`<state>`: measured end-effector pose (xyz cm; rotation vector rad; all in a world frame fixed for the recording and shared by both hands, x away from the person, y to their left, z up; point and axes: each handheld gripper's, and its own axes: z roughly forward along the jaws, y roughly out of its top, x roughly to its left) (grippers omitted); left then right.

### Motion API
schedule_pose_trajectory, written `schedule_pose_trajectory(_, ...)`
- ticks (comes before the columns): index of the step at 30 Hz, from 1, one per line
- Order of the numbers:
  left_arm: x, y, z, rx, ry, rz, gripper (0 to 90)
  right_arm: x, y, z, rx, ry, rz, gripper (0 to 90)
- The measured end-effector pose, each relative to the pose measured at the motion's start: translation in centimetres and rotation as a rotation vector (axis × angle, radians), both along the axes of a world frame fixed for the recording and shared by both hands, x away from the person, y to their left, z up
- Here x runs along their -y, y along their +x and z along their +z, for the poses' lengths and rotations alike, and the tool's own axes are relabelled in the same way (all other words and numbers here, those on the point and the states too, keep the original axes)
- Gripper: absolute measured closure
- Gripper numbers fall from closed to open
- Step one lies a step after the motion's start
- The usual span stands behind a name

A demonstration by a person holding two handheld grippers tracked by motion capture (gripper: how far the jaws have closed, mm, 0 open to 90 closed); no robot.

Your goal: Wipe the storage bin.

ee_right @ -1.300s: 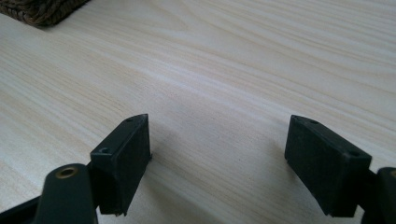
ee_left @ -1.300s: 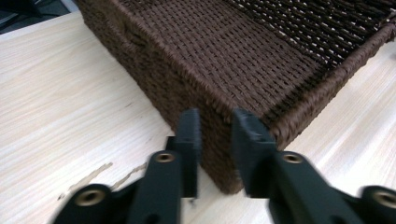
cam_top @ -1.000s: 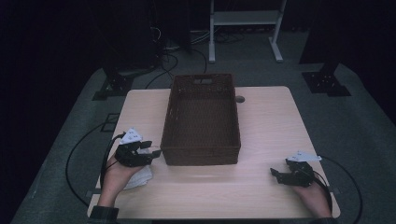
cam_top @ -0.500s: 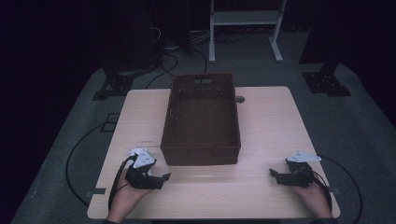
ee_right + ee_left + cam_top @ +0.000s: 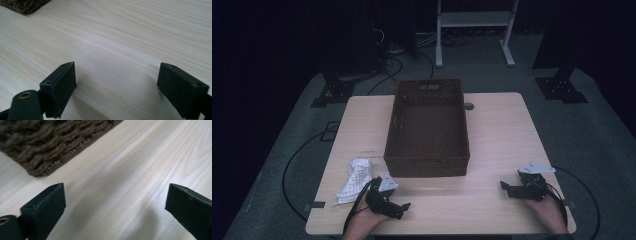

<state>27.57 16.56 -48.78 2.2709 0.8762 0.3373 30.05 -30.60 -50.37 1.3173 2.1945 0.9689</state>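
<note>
A crumpled white cloth [image 5: 354, 179] lies on the wooden table [image 5: 502, 130] near its front left, free of both grippers. Just right of it my left gripper [image 5: 403, 206] rests low over the table, pointing right. Its jaws have just been opening and stand wide in the left gripper view [image 5: 112, 207], with only bare wood between them. A brown woven basket [image 5: 428, 125] stands in the middle of the table, and its corner [image 5: 50, 142] is just ahead of the left jaws. My right gripper [image 5: 506, 188] sits at the front right, open [image 5: 116, 87] over bare wood.
The basket's corner [image 5: 22, 5] shows at the far upper left of the right gripper view. A small dark round fitting [image 5: 469, 106] sits in the table behind the basket. Cables trail off both front corners. A white stand [image 5: 474, 20] is on the floor beyond.
My left gripper has moved down, toward the front edge and to the right, away from the white cloth, and its jaws have opened. The right gripper has stayed put.
</note>
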Motion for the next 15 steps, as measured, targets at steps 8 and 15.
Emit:
schedule_pose_trajectory(8,0.1,0.1,-1.0,0.018,0.003,0.009,0.0,0.0,0.0,0.0,0.000,0.000,0.000,14.6)
schedule_pose_trajectory(15,-0.2,0.1,-1.4,0.050,-0.032,-0.008,0.0,0.0,0.0,0.0,0.000,0.000,-0.001,14.6)
